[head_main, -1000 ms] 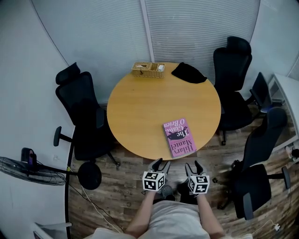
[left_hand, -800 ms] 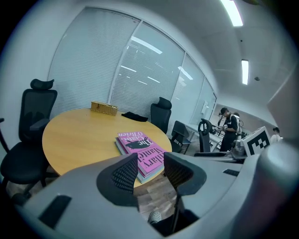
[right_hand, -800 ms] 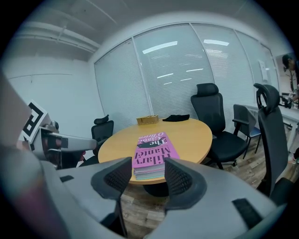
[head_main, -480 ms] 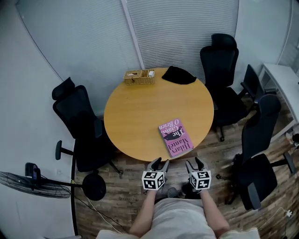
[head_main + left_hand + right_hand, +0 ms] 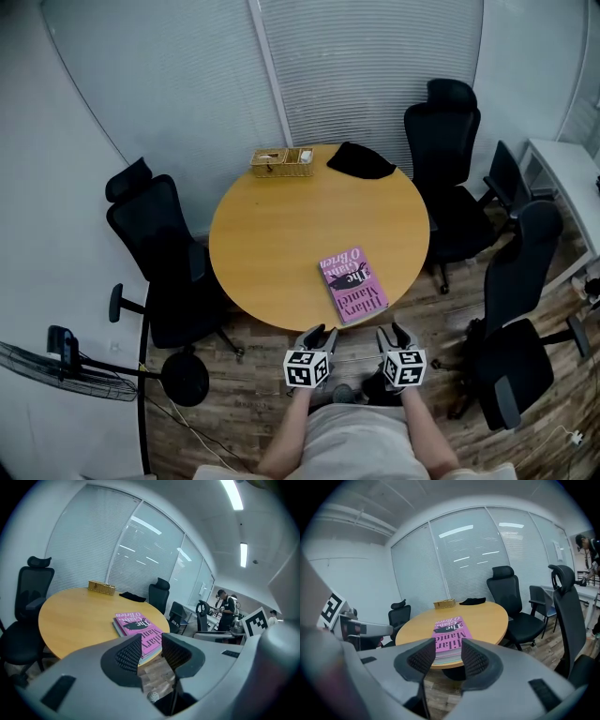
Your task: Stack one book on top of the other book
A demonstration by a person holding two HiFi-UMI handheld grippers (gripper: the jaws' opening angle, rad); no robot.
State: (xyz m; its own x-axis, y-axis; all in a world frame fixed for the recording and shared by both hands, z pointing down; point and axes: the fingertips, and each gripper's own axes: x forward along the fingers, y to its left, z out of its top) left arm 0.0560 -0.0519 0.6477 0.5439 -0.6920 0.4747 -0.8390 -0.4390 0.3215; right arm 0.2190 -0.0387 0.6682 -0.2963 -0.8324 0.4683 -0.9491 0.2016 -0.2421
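Note:
A pink book (image 5: 353,283) lies near the front edge of the round wooden table (image 5: 281,234). In the left gripper view the pink book (image 5: 138,627) rests on a second, greyish book whose edge shows beneath it. The right gripper view shows the pink book (image 5: 451,637) from the front, over a stack of pages. My left gripper (image 5: 317,335) and right gripper (image 5: 394,333) hover side by side just off the table's near edge, short of the books. Both have just been closing somewhat. The left gripper (image 5: 151,648) and right gripper (image 5: 448,654) are open, with nothing between their jaws.
A wicker basket (image 5: 282,162) and a black cloth (image 5: 361,161) sit at the table's far edge. Black office chairs (image 5: 155,239) (image 5: 450,178) ring the table. A fan (image 5: 56,361) stands on the floor at left, a white desk (image 5: 572,169) at right.
The head view has shifted slightly. Both grippers stay just off the table's near edge, and the books have not moved.

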